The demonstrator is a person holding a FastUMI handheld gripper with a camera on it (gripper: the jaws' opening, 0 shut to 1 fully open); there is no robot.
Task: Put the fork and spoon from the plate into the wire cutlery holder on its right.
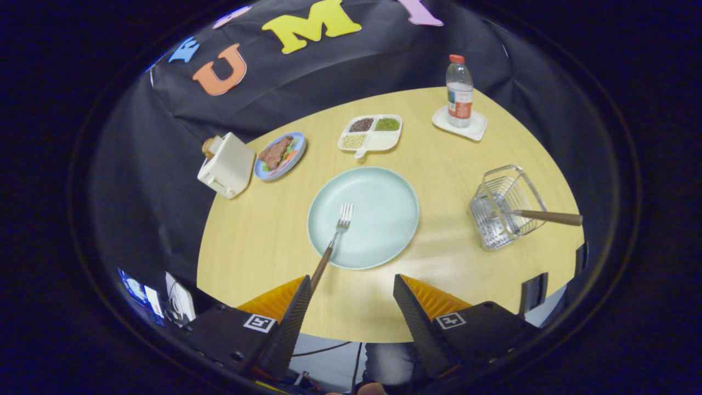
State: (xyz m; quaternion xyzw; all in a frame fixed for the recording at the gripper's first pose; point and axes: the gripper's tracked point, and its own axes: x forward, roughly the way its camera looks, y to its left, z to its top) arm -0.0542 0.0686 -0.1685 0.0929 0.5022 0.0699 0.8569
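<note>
Black cloth is hanging behind a round wooden table (263,241). Tongs (352,284) are hovering wide open over the near edge, gripping nothing. A fork (333,241) is lying on the pale green plate (384,219) just ahead, handle reaching back toward the left finger. The spoon (540,216) is already sitting in the wire cutlery holder (502,206) off right. Bottle (459,94) label's too small to read.

A pale green round plate (378,219) is set on the table, toward its near edge. A fork (333,241) is laid across the plate's near-left rim, tines on the plate, wooden handle jutting out over the table. At the right edge, a wire holder (502,206) is seen tilted, with a wooden-handled spoon (548,217) lodged in it, handle sticking out rightward.
</note>
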